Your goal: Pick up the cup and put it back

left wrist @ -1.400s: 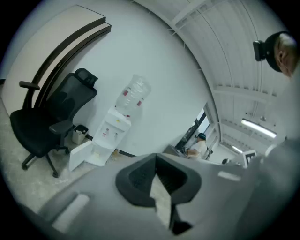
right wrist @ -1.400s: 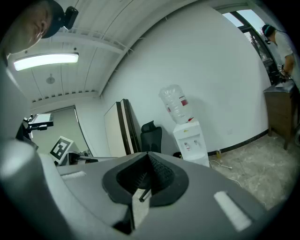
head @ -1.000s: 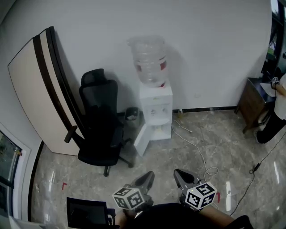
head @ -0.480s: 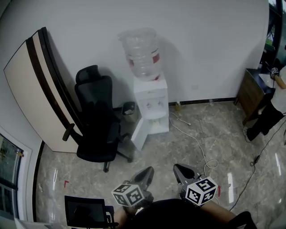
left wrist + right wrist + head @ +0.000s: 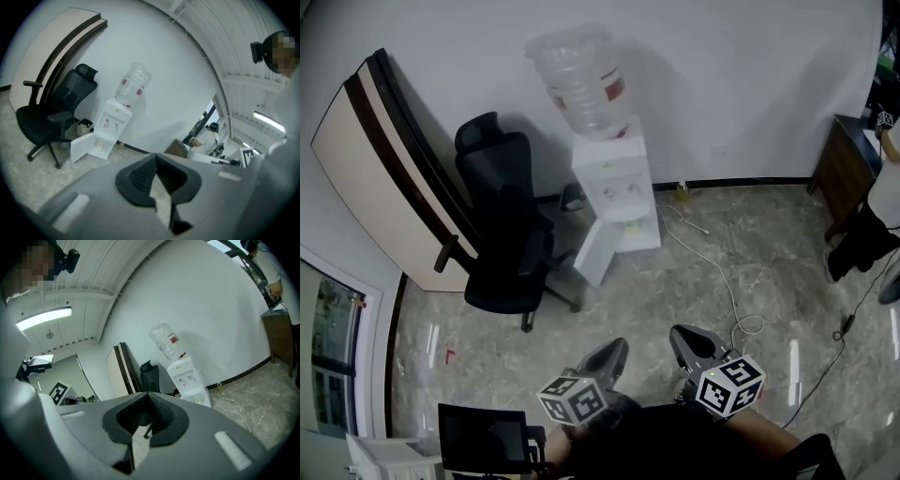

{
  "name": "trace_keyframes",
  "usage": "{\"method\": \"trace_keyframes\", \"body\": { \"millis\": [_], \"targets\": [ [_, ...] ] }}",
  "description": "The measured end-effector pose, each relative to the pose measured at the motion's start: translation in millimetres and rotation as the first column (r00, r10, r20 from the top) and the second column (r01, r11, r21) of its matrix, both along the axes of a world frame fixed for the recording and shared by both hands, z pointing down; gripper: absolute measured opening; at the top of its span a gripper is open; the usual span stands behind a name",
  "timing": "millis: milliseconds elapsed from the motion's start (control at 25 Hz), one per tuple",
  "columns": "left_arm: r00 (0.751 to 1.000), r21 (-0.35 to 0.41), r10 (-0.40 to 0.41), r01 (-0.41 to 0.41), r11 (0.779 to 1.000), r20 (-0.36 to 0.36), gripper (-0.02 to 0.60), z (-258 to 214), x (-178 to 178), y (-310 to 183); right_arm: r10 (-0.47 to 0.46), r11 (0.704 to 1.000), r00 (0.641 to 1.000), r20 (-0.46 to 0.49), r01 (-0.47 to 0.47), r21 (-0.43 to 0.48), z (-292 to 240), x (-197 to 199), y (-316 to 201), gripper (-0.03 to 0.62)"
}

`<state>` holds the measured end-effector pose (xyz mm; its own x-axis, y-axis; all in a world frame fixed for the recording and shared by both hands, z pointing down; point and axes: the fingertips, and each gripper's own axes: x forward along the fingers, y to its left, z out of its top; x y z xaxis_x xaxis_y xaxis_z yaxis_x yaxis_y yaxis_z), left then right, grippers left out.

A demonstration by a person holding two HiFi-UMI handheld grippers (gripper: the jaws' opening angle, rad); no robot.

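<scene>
No cup shows in any view. My left gripper and right gripper are held low and close to the person's body at the bottom of the head view, both pointing out over the floor. Each is shut with nothing between its jaws, as the left gripper view and the right gripper view show. A white water dispenser with a clear bottle on top stands against the far wall, well beyond both grippers. Its lower door hangs open.
A black office chair stands left of the dispenser, with a cream board leaning on the wall behind it. A white cable runs across the marble floor. A wooden cabinet and a person are at the right; a dark screen is at the lower left.
The head view has shifted, so the dispenser and chair sit higher and further left in the picture. Both grippers stay low by the body, still shut.
</scene>
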<state>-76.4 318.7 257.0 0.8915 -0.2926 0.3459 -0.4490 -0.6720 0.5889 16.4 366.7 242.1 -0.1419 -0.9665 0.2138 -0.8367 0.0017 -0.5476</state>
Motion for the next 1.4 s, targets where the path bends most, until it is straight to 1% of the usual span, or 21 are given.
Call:
{"method": "trace_keyframes", "body": {
  "millis": [80,160,280,360,480,600,680,800,920,1040,1120,1280,1400],
  "targets": [
    [0.999,-0.013,-0.039,0.039,0.999,0.005,0.005,4,1,-9,-0.010,1.000,1.000,0.025,0.011,-0.011,7,7,-6,0.012],
    [0.996,-0.033,-0.088,0.088,0.996,0.001,0.005,9,-4,-24,-0.023,0.999,0.999,0.031,0.024,-0.029,15,9,-18,0.018],
    [0.988,-0.077,-0.151,0.149,0.986,-0.025,0.005,21,-11,-62,-0.043,0.997,0.999,0.011,0.043,-0.059,24,12,-52,0.021],
    [0.984,-0.086,-0.174,0.170,0.982,-0.041,0.005,28,-13,-98,-0.052,0.996,0.998,-0.021,0.050,-0.074,28,16,-83,0.025],
    [0.985,-0.063,-0.157,0.152,0.986,-0.072,0.005,29,0,-163,-0.037,0.995,0.996,-0.086,0.028,-0.101,31,31,-136,0.029],
    [0.991,-0.062,-0.092,0.086,0.994,-0.093,0.005,26,22,-223,-0.020,0.991,0.990,-0.142,0.000,-0.134,30,45,-194,0.038],
    [0.995,-0.060,-0.046,0.040,0.997,-0.090,0.005,28,34,-255,-0.033,0.989,0.983,-0.183,0.006,-0.146,29,47,-235,0.041],
    [0.997,-0.104,-0.029,0.022,0.994,-0.071,0.005,45,44,-294,-0.060,0.989,0.972,-0.227,0.027,-0.148,35,52,-293,0.048],
    [0.998,-0.155,-0.048,0.043,0.987,-0.032,0.005,67,44,-316,-0.086,0.985,0.973,-0.212,0.050,-0.168,54,58,-331,0.048],
    [0.997,-0.172,-0.083,0.083,0.982,0.008,0.005,88,47,-334,-0.153,0.972,0.969,-0.195,0.111,-0.207,80,69,-356,0.048],
    [0.991,-0.195,-0.127,0.131,0.972,0.032,0.005,103,57,-344,-0.217,0.958,0.958,-0.188,0.173,-0.228,99,82,-372,0.049],
    [0.973,-0.246,-0.217,0.231,0.941,0.085,0.005,131,91,-344,-0.356,0.917,0.920,-0.162,0.311,-0.249,135,108,-399,0.049],
    [0.952,-0.264,-0.283,0.303,0.916,0.113,0.005,150,120,-338,-0.427,0.886,0.899,-0.098,0.394,-0.244,159,128,-420,0.054]
  ]
}}
